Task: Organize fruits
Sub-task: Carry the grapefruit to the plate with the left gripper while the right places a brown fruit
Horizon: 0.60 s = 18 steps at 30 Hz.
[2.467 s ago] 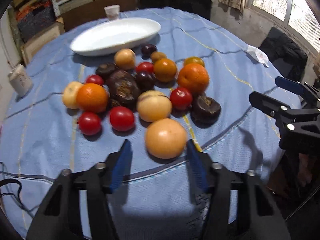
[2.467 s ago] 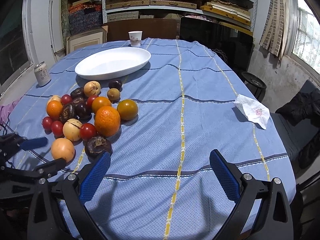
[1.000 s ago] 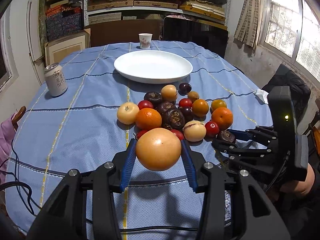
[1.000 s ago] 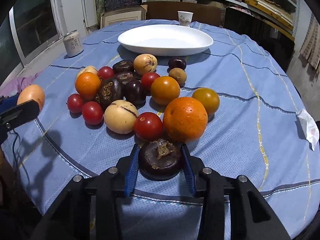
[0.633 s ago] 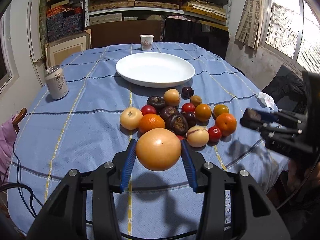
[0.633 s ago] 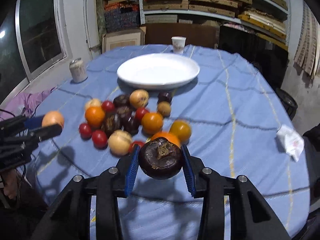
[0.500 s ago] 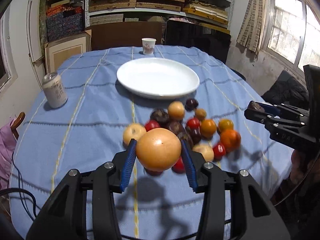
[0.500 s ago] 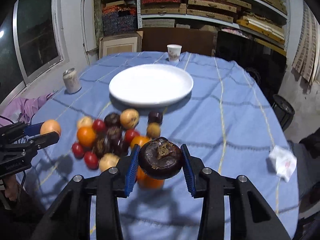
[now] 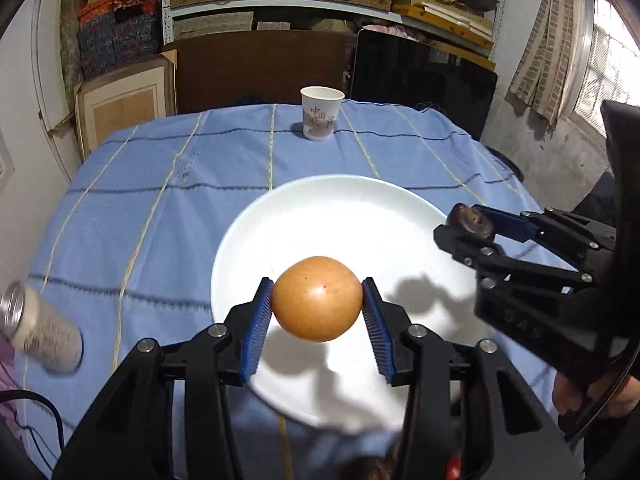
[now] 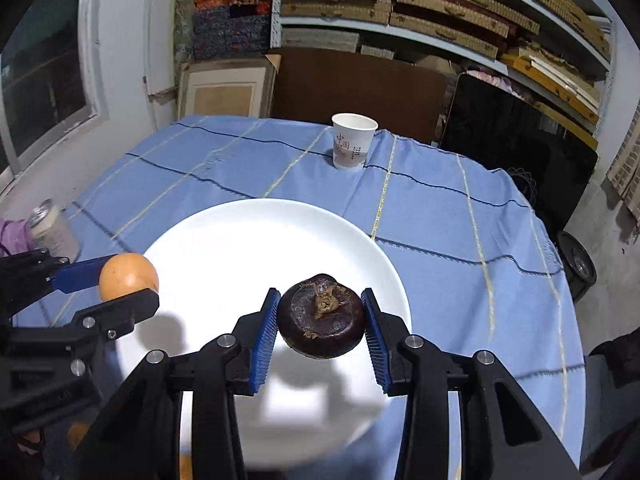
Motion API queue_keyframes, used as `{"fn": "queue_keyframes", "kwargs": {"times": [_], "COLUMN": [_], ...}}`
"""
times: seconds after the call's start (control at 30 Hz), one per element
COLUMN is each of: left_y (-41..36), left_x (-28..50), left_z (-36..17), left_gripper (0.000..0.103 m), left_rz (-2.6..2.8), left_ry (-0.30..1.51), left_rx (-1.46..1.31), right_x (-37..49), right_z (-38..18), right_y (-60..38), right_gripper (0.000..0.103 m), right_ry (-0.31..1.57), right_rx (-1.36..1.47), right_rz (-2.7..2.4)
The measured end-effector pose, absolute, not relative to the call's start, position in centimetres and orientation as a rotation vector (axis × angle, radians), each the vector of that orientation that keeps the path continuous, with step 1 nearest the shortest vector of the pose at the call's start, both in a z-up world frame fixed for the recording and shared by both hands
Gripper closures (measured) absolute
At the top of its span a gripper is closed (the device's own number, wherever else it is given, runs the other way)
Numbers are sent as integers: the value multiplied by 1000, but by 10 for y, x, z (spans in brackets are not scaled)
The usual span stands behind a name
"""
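Note:
My left gripper point(image 9: 317, 308) is shut on a pale orange round fruit point(image 9: 317, 298) and holds it above the near part of the white plate point(image 9: 320, 208). My right gripper point(image 10: 321, 322) is shut on a dark purple-brown fruit point(image 10: 322, 316) above the same plate point(image 10: 248, 240). In the left wrist view the right gripper point(image 9: 468, 224) is at the plate's right rim with the dark fruit point(image 9: 469, 220). In the right wrist view the left gripper point(image 10: 120, 280) is at the plate's left rim with the orange fruit point(image 10: 128, 276). The plate is bare. The fruit pile is mostly out of view.
A paper cup point(image 9: 321, 113) stands beyond the plate, near the far edge of the blue tablecloth point(image 9: 160, 184). A drink can point(image 9: 38, 330) stands at the left. Shelves, boxes and a dark screen stand behind the table.
Both grippers have moved forward from above the fruit pile to above the white plate, each still holding its fruit. The pile has dropped out of view below.

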<state>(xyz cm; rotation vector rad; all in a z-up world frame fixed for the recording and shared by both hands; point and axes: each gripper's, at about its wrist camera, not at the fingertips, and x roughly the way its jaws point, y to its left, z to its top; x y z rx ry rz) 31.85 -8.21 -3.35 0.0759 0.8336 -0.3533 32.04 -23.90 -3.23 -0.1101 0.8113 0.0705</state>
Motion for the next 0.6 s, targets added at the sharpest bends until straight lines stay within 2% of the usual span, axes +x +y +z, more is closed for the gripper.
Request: {"fn": "queue_keyframes", "kwargs": {"times": [0.1,0.17,0.23,0.27,0.3,0.43,0.53,0.57,0.6], "left_y": [-84,-81,-77,-75,-72,-61,-47,-46,-44], "left_x": [355,370,374,371,365,334,282,262,244], "left_z": [-49,-59,-62,-58,-52,-31,-15,-14,-14], "left_gripper": [59,56,33,29,26,26,24,21,14], "left_rz": [-348,-340,-325,-323,-319,-314,-334,-337,-339], "left_ry": [886,911,900,884,857,830,798,792,787], "left_rx": [42,16,2,-4,-6,-9,4,30,53], "right_x": [344,348,345,343,338,297,248,220,200], "right_z": [-44,-47,-42,-39,-34,-10,1,1,0], "right_y": [-242,-243,-244,-245,-247,-259,-262,-261,-261], "right_gripper": [61,51,43,43,43,43,43,42,38], "right_ry": [831,825,801,793,786,753,748,751,755], "right_rx": [-99,-118,-128,-129,-123,-70,-70,-80,-89], "right_rz": [63,51,43,41,39,51,78,82,83]}}
